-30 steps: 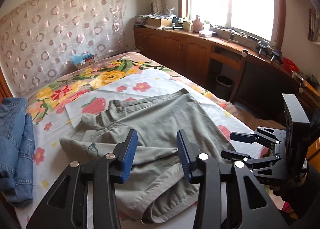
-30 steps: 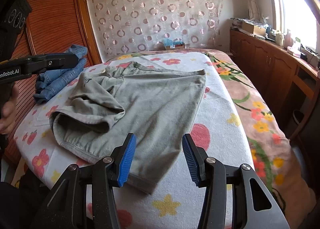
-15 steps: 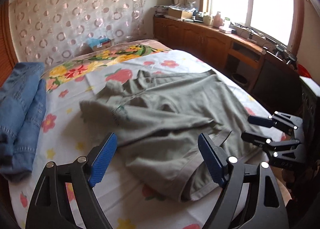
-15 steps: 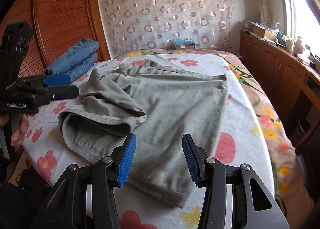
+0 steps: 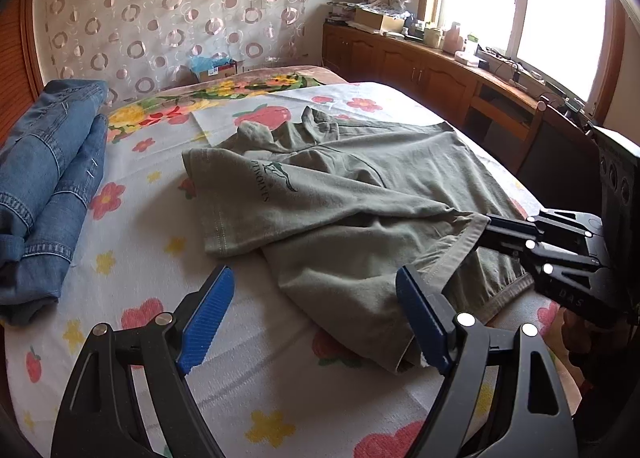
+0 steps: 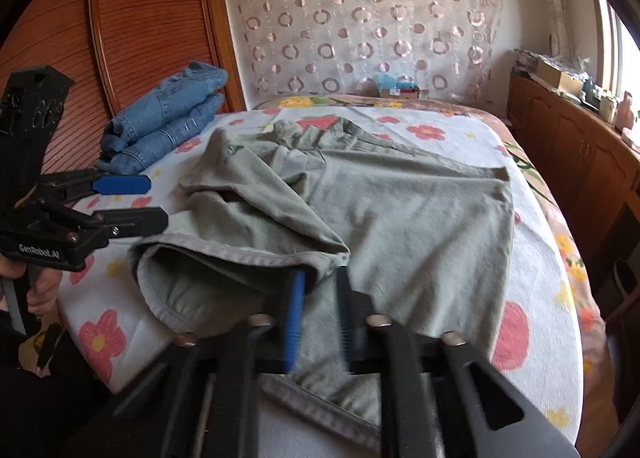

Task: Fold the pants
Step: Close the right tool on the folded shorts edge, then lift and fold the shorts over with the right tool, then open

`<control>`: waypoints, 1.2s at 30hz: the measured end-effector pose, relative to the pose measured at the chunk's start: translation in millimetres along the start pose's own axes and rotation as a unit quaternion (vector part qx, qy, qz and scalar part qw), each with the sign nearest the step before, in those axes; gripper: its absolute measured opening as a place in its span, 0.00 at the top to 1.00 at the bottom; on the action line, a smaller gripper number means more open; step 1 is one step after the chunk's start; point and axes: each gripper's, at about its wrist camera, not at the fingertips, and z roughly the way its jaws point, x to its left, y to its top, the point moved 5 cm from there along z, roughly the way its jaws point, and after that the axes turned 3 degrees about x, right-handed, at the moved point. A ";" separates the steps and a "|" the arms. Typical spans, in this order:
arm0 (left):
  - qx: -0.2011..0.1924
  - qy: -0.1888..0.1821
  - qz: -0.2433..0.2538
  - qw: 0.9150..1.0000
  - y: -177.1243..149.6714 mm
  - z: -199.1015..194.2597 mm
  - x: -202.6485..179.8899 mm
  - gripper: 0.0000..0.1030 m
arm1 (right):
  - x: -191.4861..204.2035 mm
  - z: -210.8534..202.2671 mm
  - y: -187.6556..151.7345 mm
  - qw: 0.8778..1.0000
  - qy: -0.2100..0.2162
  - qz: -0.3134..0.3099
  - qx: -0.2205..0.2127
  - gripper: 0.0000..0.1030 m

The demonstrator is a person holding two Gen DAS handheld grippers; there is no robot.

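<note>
The grey-green pants [image 5: 340, 198] lie rumpled across the flowered bed, also in the right wrist view [image 6: 400, 226]. My left gripper [image 5: 316, 314] is wide open and empty, just above the near edge of the cloth; it shows at the left of the right wrist view [image 6: 132, 198]. My right gripper [image 6: 320, 298] has its jaws nearly closed around the hem of a folded-over flap, with a narrow gap still showing. In the left wrist view it [image 5: 492, 230] touches that hem at the right.
Folded blue jeans [image 5: 44, 186] lie at the bed's left side, next to a wooden wall panel [image 6: 120, 38]. A wooden counter [image 5: 440, 66] with clutter runs under the window on the right. The floral bed sheet [image 5: 132, 258] shows around the pants.
My left gripper opened wide and moved left and back. My right gripper moved forward to the hem and narrowed its jaws around it.
</note>
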 end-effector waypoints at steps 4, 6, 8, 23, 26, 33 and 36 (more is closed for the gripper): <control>-0.004 -0.002 0.001 1.000 1.1 -3.5 -2.0 0.19 | -3.8 -14.8 0.6 1.000 0.013 0.011 -0.024 0.96; -0.005 -0.005 0.003 1.000 2.6 -3.7 -3.9 0.19 | -9.1 -25.9 0.4 0.999 0.010 0.015 -0.038 0.97; -0.005 -0.007 0.006 1.000 3.0 -3.6 -6.8 0.19 | -12.1 -37.4 0.0 0.999 0.006 0.017 -0.050 0.98; 0.005 -0.006 0.014 1.000 2.1 4.8 -13.6 0.19 | -15.5 -24.4 0.7 0.999 0.002 0.031 -0.034 0.80; 0.015 -0.003 0.013 1.000 -3.0 10.3 -12.0 0.19 | -14.7 -17.1 6.6 0.999 0.008 0.036 -0.031 0.71; 0.039 -0.002 0.012 0.999 -16.9 24.1 -11.5 0.19 | -14.5 2.7 7.9 0.999 0.003 0.052 0.006 0.70; 0.041 -0.005 0.009 0.999 -20.2 25.8 -11.7 0.19 | -15.2 4.9 7.2 0.998 0.011 0.058 0.012 0.70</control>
